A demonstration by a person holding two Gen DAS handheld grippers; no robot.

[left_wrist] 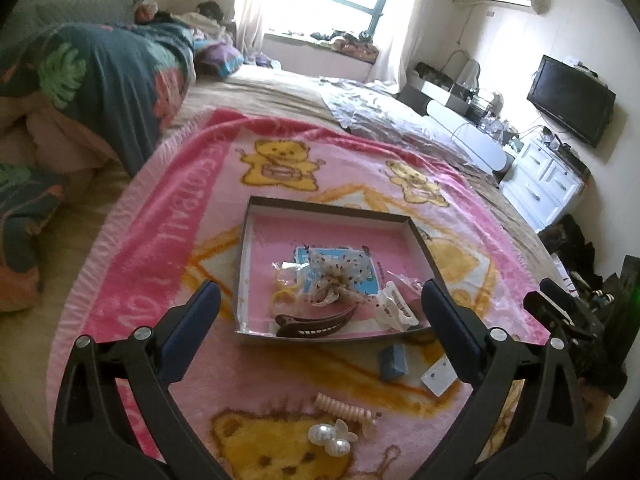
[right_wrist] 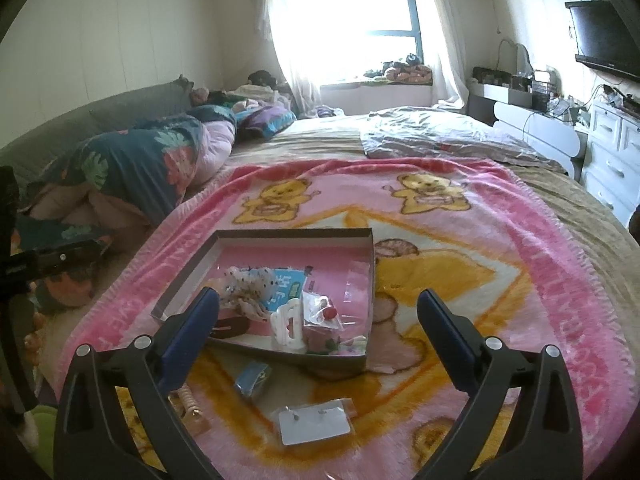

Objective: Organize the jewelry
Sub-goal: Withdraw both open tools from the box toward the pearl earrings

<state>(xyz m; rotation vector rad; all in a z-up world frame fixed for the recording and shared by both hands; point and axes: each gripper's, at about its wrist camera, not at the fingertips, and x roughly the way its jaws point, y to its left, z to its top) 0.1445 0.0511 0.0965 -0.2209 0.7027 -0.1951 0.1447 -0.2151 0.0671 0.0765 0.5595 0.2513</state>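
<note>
A shallow cardboard box (left_wrist: 256, 216) (right_wrist: 188, 268) with a pink floor lies on the pink bear blanket. Inside are a dotted bow (left_wrist: 338, 276) (right_wrist: 250, 286), a brown hair clip (left_wrist: 316, 322), a white claw clip (left_wrist: 394, 306) (right_wrist: 286, 322), yellow hair ties (left_wrist: 284, 296) and a bagged red item (right_wrist: 326, 312). On the blanket in front lie a blue clip (left_wrist: 392, 362) (right_wrist: 250, 380), an earring card (left_wrist: 438, 378) (right_wrist: 312, 424), a cream coil tie (left_wrist: 346, 410) and a pearl bow (left_wrist: 330, 436). My left gripper (left_wrist: 320, 304) and right gripper (right_wrist: 318, 308) hover open above, with nothing held.
The blanket (left_wrist: 180, 216) covers a bed with a floral duvet (left_wrist: 100, 80) bunched at the left and a grey sheet (right_wrist: 440, 132) beyond. White drawers (left_wrist: 548, 184) and a TV (left_wrist: 572, 100) stand at the right. The right gripper's body (left_wrist: 560, 312) shows beside the left one.
</note>
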